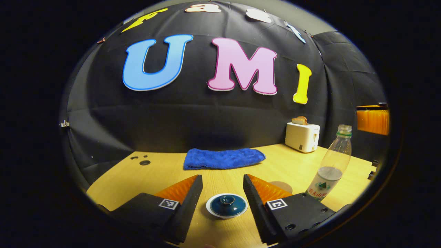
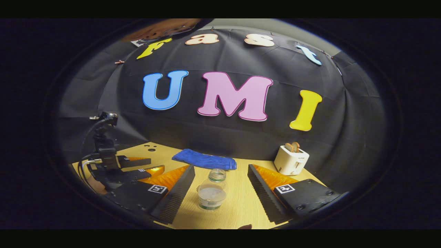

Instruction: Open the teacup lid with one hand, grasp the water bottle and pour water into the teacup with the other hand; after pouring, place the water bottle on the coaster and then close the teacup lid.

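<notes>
A white teacup with a dark blue lid [image 1: 227, 204] stands on the wooden table [image 1: 165, 168], between and just beyond the fingers of my left gripper [image 1: 222, 186], which is open and apart from it. To its right lies a round brown coaster [image 1: 281, 186], partly hidden by the finger. A clear water bottle [image 1: 330, 165] with a green ring at the neck stands upright further right. In the right gripper view the water bottle [image 2: 213, 190] stands between the spread fingers of my right gripper [image 2: 221, 179], open, not touching it. The left gripper [image 2: 117, 172] shows at the left.
A folded blue towel [image 1: 223, 158] lies at the back of the table, also seen as the blue towel [image 2: 204, 160] in the right gripper view. A white toaster [image 1: 302, 136] with bread stands back right; the toaster [image 2: 291, 159] appears again. Small dark holes [image 1: 144, 162] mark the table's back left.
</notes>
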`<state>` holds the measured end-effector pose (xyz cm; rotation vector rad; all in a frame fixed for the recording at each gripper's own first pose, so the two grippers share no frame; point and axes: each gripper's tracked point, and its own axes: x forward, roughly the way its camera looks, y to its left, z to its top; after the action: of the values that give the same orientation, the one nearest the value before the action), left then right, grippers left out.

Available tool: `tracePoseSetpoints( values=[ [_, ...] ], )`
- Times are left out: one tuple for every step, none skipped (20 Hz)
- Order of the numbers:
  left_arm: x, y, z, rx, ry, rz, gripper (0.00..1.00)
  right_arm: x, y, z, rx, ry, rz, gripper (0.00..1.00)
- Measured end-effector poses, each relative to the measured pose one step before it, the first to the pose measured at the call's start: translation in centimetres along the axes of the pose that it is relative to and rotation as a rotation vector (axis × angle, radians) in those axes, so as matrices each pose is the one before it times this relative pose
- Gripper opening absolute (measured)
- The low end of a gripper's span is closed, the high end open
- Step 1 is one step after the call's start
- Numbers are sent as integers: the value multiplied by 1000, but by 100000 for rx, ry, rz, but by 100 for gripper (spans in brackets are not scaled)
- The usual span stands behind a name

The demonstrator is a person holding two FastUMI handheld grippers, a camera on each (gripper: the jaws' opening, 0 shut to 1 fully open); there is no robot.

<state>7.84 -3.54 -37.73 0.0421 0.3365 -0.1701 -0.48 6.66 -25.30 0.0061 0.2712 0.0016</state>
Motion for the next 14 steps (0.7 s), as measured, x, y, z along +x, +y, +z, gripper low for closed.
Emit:
tracePoseSetpoints(
  values=[
    [501, -69, -679, -211, 1042, -396, 75, 129, -30, -339, 709, 533, -127, 98],
    [504, -89, -746, -464, 1270, -375, 69, 305, 80, -282, 456, 293, 198, 98],
    [246, -84, -630, -934, 1576, 28, 64, 252, -23, -294, 99, 595, 78, 98],
    [318, 89, -748, -957, 1518, 230, 55, 260, -92, -312, 100, 503, -130, 98],
    [161, -58, -475, -991, 1609, -58, 51, 181, -64, 6, 90, -172, -149, 98],
    [124, -82, -534, -735, 1120, 65, 45, 100, 13, 159, 47, -503, -40, 98],
    [-35, -17, 96, -218, -874, 179, 42, 109, -29, -29, -308, -155, -193, 98],
    [138, -25, 61, 278, -493, 95, 42, 16, 133, -166, -422, 307, 147, 98],
    [-8, -61, 148, 247, 31, -393, 39, -53, 70, -166, -163, 439, 382, 98],
    [125, -228, -133, 397, -225, -383, 42, -96, 116, -174, -138, 310, 317, 98],
    [-89, -66, 223, 780, -391, -264, 41, 8, 34, -21, -90, 264, 237, 98],
    [151, -132, -99, 488, 286, -881, 42, 46, -47, -148, -153, 426, 35, 98],
    [98, 4, -162, 408, 733, -33, 39, 3, -117, -122, -28, 206, -152, 98],
    [261, -3, -343, 208, 382, -68, 43, 12, -10, -57, -74, -56, -161, 98]
  ],
)
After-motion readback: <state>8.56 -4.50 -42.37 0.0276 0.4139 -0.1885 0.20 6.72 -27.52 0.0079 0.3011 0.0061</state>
